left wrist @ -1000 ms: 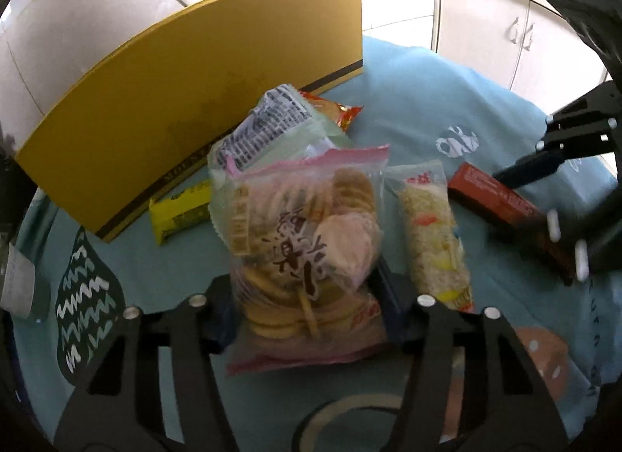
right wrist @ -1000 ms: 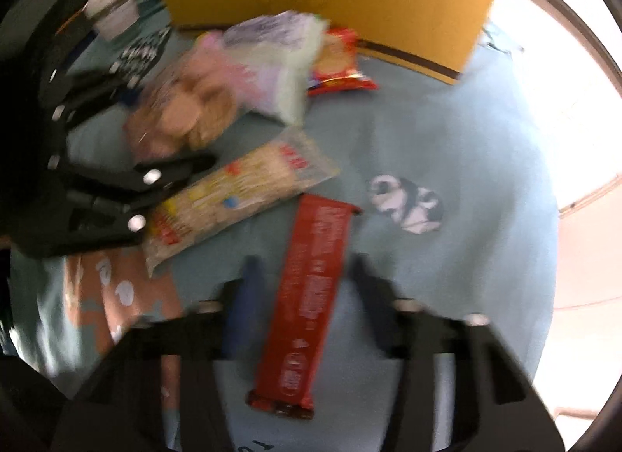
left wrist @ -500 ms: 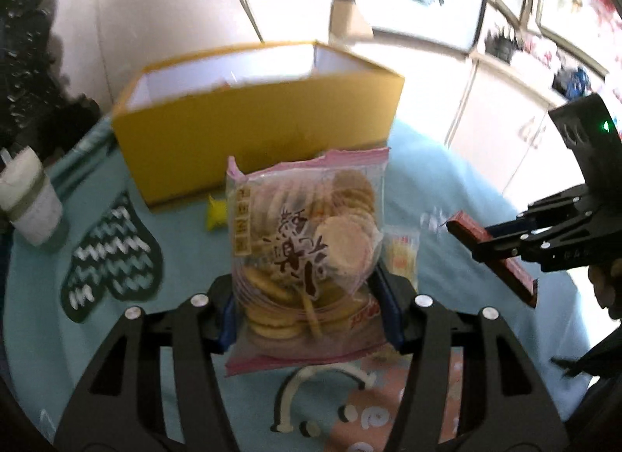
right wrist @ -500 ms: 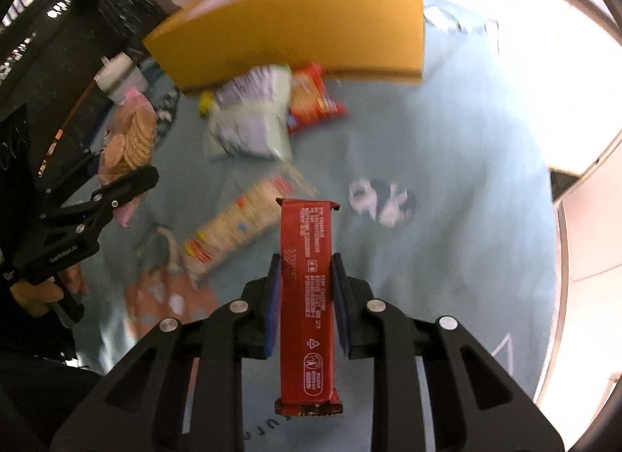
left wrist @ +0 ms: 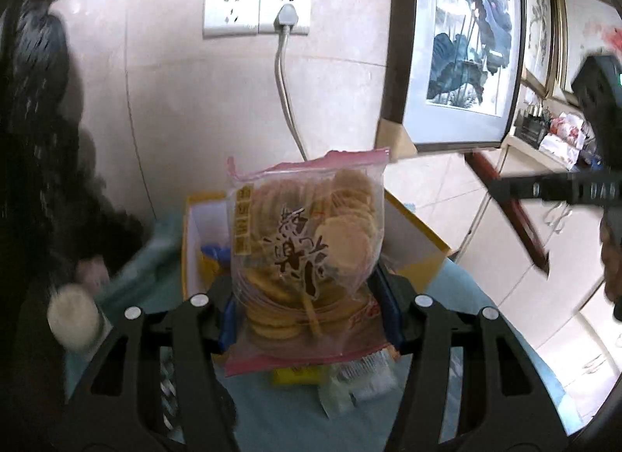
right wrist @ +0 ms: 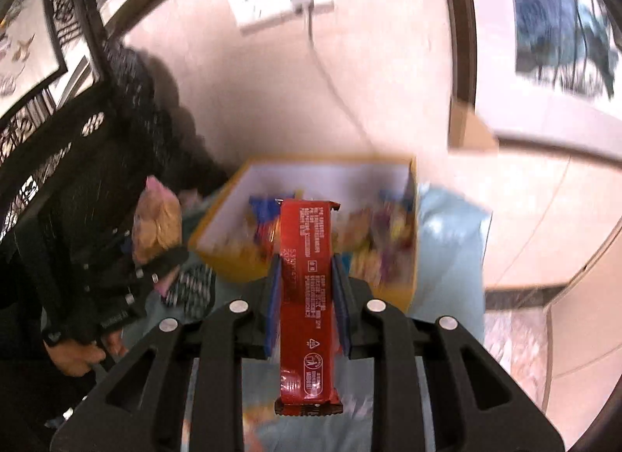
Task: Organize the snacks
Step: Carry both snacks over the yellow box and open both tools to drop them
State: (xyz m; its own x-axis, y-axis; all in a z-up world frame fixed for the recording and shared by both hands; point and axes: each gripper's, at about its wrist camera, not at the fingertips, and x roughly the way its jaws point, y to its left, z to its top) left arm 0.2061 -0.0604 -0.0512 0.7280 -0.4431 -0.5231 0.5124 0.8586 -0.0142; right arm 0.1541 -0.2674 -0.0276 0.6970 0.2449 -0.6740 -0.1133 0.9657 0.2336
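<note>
Left gripper (left wrist: 307, 296) clamped on a clear bag of round crackers (left wrist: 311, 257), pads pressed into both its sides, bag upright and raised in front of the open yellow box (right wrist: 307, 219). Beneath the bag, on the blue cloth (left wrist: 466, 296), a yellow wrapper (left wrist: 295, 376) and a pale packet (left wrist: 361, 378), partly hidden. At far left, a blurred white cup (left wrist: 74, 320). Behind, on the wall, a white socket (left wrist: 256, 11) with a plugged cable, then a framed painting (left wrist: 470, 44).

Further right, right gripper (right wrist: 305, 288) closed on a red snack bar (right wrist: 307, 296), bar lengthwise between the blue pads, its far end out over the box's near wall. Inside the box, colourful packets, too blurred to name.
</note>
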